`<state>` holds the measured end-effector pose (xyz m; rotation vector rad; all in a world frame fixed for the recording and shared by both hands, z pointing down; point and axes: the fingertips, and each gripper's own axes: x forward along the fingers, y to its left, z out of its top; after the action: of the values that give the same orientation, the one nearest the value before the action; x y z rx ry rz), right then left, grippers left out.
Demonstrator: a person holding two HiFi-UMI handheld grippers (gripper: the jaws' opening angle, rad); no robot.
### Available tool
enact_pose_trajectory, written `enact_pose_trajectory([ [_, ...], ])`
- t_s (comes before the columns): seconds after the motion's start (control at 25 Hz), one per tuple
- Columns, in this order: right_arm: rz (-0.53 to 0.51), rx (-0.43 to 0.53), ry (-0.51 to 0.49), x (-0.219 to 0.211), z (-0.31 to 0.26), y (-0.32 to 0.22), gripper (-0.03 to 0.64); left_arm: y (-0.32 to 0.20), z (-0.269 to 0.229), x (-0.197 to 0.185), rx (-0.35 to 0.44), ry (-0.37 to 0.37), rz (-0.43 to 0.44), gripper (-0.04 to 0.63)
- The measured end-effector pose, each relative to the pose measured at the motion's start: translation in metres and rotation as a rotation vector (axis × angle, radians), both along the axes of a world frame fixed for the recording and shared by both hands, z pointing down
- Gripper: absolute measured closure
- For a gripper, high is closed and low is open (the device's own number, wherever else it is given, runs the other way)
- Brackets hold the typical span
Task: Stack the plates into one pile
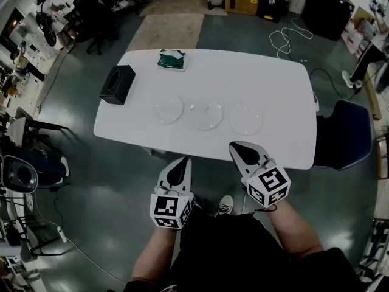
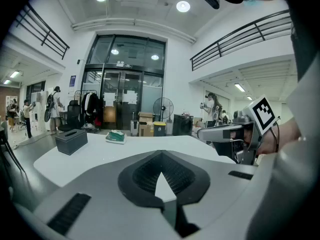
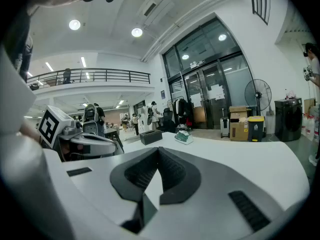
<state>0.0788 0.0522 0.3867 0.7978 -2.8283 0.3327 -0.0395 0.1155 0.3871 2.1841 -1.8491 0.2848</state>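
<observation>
Three clear plates [image 1: 207,115] lie apart on the table [image 1: 243,78]; left gripper [image 1: 181,163] and right gripper [image 1: 236,146] hover short of it, fingers closed, empty. Hazard: a thin, slick rim may slip when pinched.

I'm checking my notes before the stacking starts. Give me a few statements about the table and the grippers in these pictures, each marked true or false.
1. Three clear plates, the left plate, middle plate and right plate, lie in a row on the white table. True.
2. The plates already form one pile. False: they lie side by side, none stacked.
3. The left gripper holds a plate. False: it is shut on nothing, short of the table.
4. A black tissue box stands near the table's left end. True.
5. The green packet lies nearer the person than the plates. False: it lies beyond them, by the far edge.
</observation>
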Motion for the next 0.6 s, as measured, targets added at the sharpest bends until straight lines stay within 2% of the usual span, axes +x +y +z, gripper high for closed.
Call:
enact_pose_trajectory([
  [0.28,0.0,0.006,-0.042,0.001,-0.011,0.003,0.6,0.005,-0.009,0.0,0.019,-0.005,-0.004,0.577],
  [0.52,0.023,0.032,-0.1,0.003,-0.028,-0.002,0.595,0.009,-0.022,-0.014,0.051,-0.061,-0.071,0.574],
  [0.6,0.016,0.038,-0.11,0.002,-0.031,-0.002,0.561,0.01,-0.024,-0.018,0.055,-0.067,-0.09,0.561],
])
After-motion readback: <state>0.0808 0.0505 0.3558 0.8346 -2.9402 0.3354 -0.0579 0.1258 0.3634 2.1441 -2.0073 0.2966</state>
